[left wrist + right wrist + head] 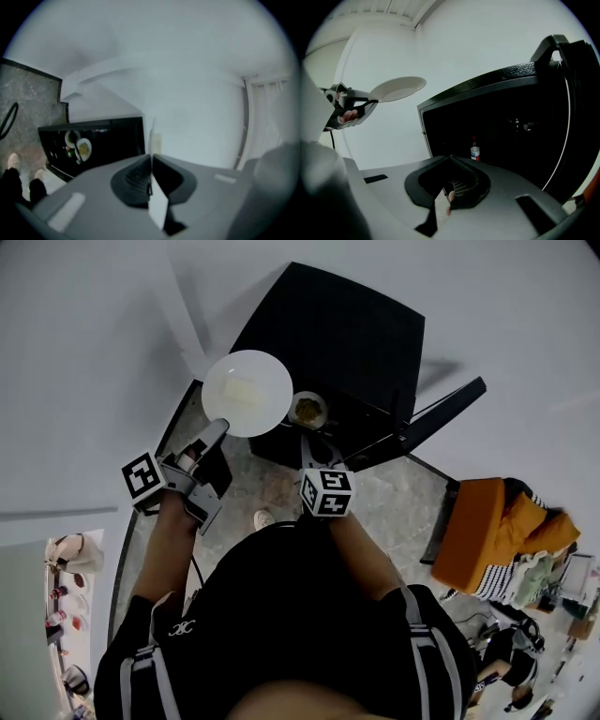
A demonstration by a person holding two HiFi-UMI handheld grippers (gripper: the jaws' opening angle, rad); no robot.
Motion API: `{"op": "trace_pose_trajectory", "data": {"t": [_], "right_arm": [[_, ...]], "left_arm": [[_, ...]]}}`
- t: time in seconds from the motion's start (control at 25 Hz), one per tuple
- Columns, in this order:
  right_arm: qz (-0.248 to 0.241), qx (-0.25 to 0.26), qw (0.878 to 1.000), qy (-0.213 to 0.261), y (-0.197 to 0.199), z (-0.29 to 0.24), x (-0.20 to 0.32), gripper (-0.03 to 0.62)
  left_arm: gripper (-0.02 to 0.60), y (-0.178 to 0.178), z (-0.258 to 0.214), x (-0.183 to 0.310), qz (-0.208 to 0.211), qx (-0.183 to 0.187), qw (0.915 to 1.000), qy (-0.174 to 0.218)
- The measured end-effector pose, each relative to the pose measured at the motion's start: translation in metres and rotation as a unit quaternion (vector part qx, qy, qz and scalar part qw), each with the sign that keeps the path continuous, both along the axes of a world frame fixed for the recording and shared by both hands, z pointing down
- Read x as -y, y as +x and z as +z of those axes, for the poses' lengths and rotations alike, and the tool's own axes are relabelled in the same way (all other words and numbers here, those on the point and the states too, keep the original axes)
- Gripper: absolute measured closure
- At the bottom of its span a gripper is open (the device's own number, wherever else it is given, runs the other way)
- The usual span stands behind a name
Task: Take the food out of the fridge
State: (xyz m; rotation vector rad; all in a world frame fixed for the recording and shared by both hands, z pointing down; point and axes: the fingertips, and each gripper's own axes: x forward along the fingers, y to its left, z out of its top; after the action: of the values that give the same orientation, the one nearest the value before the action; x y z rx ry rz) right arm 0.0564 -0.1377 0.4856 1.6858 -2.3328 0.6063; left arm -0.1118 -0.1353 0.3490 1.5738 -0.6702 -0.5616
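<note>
fridge point(347, 334) open in front, door point(450, 413) swung right, plate point(247, 393) held high by its left corner

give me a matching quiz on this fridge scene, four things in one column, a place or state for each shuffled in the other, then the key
Things:
1. white plate
2. small dish of yellow food
3. red-capped bottle
4. fridge

Place or state:
a. standing inside the fridge
b. gripped at its rim by the left gripper
c. black, with its door open
d. gripped by the right gripper

Pairs: 1-b, 2-d, 3-a, 4-c
</note>
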Motion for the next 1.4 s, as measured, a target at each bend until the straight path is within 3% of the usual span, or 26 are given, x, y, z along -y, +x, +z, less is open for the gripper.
{"op": "trace_pose_trajectory", "data": {"t": [0.28,0.52,1.4], "right_arm": [[0.010,-0.004,1.000,0.023,-0.010,-0.015,-0.043,0.602],[0.032,0.002,0.999,0.008,0.029,-0.011,-0.010,0.602],[0.048,-0.009,0.999,0.011,0.043,-0.018,-0.011,0.602]], "left_arm": [[0.571,0.004,-0.010,0.004,0.008,-0.007,0.9997,0.021],[0.571,0.049,-0.006,0.064,0.014,-0.007,0.9998,-0.010],[0.566,0.052,0.007,0.085,-0.019,-0.011,0.9980,-0.060]]}}
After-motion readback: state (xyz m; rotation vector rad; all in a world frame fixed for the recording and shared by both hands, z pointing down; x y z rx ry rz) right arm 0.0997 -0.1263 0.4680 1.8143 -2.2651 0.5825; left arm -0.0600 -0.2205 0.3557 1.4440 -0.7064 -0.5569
